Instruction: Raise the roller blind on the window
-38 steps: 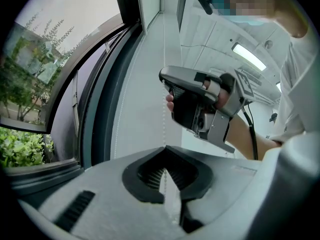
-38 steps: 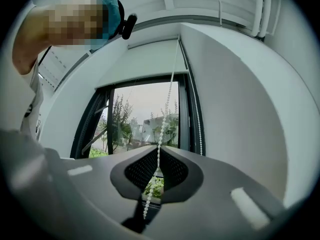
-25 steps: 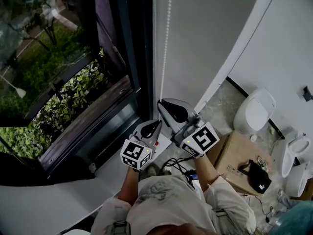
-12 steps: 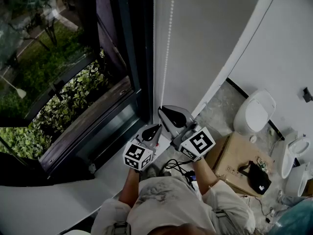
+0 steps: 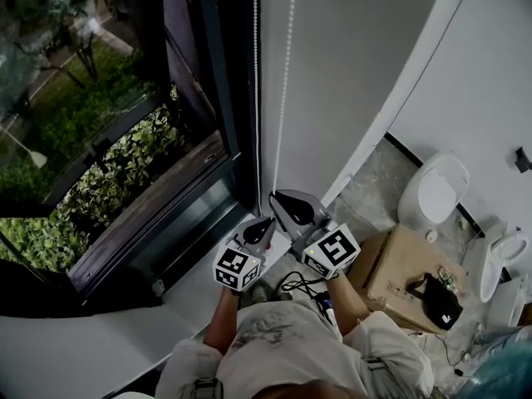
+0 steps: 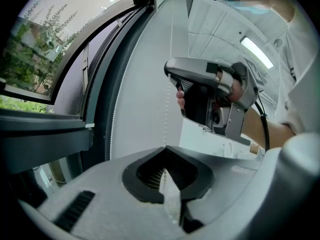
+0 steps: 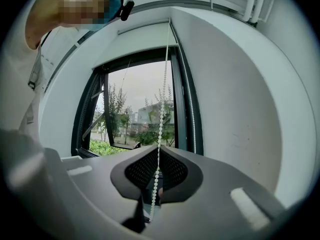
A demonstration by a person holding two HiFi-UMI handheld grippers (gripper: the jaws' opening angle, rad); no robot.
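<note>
Clamped shut on the bead chain [image 5: 283, 81], hanging vertically just right of the window frame [image 5: 241, 123], with the right gripper [image 5: 274, 197] higher and the left gripper [image 5: 267, 222] just below; blind out of view; downward pull likely next.

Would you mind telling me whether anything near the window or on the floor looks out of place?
Nothing looks damaged at the window: the left gripper and right gripper are each shut on the bead chain. The floor is cluttered, though: a black bag lies on a cardboard box, with loose black cables beside it.
</note>
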